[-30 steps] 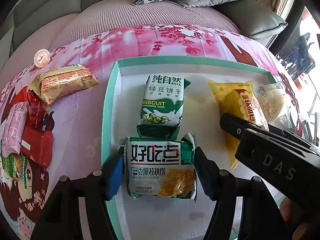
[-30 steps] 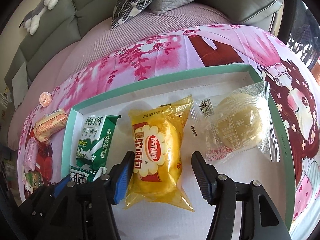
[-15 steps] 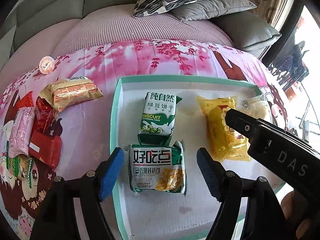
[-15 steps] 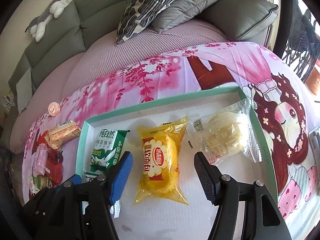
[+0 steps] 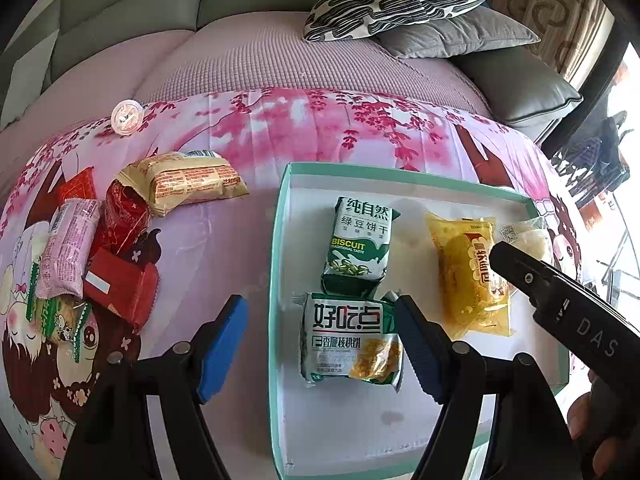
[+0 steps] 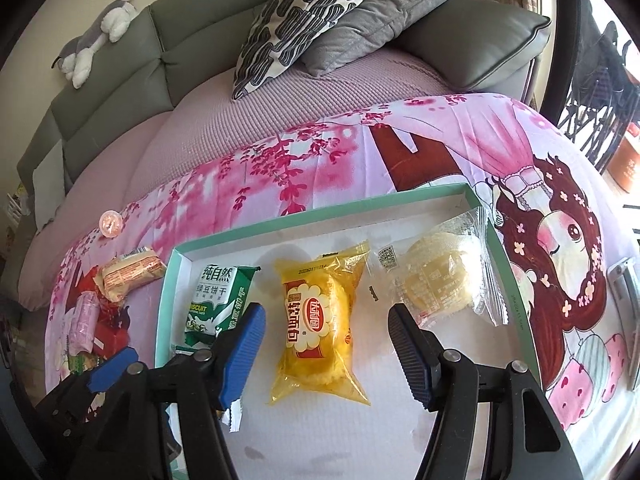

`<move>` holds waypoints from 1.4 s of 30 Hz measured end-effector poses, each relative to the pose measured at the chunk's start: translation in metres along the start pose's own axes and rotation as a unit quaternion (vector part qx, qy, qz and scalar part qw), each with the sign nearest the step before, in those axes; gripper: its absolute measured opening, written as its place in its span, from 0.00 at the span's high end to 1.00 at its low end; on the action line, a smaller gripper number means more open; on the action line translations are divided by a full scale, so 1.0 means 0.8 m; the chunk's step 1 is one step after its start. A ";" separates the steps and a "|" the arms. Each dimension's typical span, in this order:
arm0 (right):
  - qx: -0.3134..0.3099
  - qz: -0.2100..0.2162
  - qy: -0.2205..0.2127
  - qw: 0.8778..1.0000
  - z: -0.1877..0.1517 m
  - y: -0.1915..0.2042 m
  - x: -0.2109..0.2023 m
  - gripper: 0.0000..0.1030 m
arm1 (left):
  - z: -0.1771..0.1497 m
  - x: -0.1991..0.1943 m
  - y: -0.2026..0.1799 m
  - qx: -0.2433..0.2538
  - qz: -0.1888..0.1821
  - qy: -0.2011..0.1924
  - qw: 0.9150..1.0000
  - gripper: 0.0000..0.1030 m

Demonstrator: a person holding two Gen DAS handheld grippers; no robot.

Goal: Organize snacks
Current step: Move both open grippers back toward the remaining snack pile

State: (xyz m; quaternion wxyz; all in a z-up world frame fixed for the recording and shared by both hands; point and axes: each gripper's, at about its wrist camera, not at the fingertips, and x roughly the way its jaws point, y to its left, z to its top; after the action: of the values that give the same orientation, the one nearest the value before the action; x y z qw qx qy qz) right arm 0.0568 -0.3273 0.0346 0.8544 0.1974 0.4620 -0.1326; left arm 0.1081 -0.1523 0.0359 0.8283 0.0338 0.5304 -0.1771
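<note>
A shallow tray [image 5: 276, 264] with a teal rim and a white floor lies on a pink cartoon-print cloth [image 5: 280, 136]. Inside it there are 4 packets. The green biscuit pack [image 5: 362, 246] stands at the left side of the tray, and the walnut cookie pack [image 5: 350, 344] lies just below it, touching its lower edge. To the right of them is the yellow bread packet [image 6: 318, 328], and further right the clear-wrapped pastry [image 6: 440, 278] rests against the tray's right wall.

The left gripper [image 5: 320, 350] has its jaws wide apart and holds nothing; its right finger is just beside the walnut cookie pack and its left finger is over the cloth, outside the rim. The right gripper [image 6: 326, 354] is also spread wide and empty, with the yellow bread packet between its 2 fingers but not touched.

Left of the tray, on the cloth, more snacks wait: a tan packet [image 5: 188, 180], a pink packet [image 5: 66, 248], red packets [image 5: 120, 280] and a small round jelly cup [image 5: 126, 117]. Behind the cloth is a sofa with a patterned cushion [image 6: 304, 12].
</note>
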 end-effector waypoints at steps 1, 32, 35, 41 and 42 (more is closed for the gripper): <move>0.001 -0.001 0.001 1.000 0.000 -0.001 0.000 0.34 | 0.000 0.001 0.004 -0.005 0.002 0.002 1.000 0.26; -0.025 -0.017 -0.005 1.000 -0.003 0.005 0.008 0.00 | 0.004 -0.020 0.089 -0.113 0.082 -0.050 0.989 0.03; -0.038 -0.020 -0.011 0.999 -0.003 0.009 0.007 0.00 | 0.004 -0.025 0.088 -0.110 0.080 -0.066 0.989 0.03; -0.042 0.000 -0.024 0.999 -0.005 0.019 0.003 0.00 | 0.001 -0.034 0.094 -0.103 0.067 -0.085 0.989 0.03; -0.042 0.005 -0.025 0.999 -0.006 0.022 0.003 0.00 | 0.000 -0.034 0.098 -0.105 0.067 -0.081 0.989 0.03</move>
State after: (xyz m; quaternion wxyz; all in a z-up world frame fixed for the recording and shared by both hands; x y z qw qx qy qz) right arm 0.0622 -0.3096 0.0338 0.8739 0.1601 0.4448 -0.1131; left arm 0.1237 -0.0716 0.0499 0.8777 -0.0320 0.4734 -0.0669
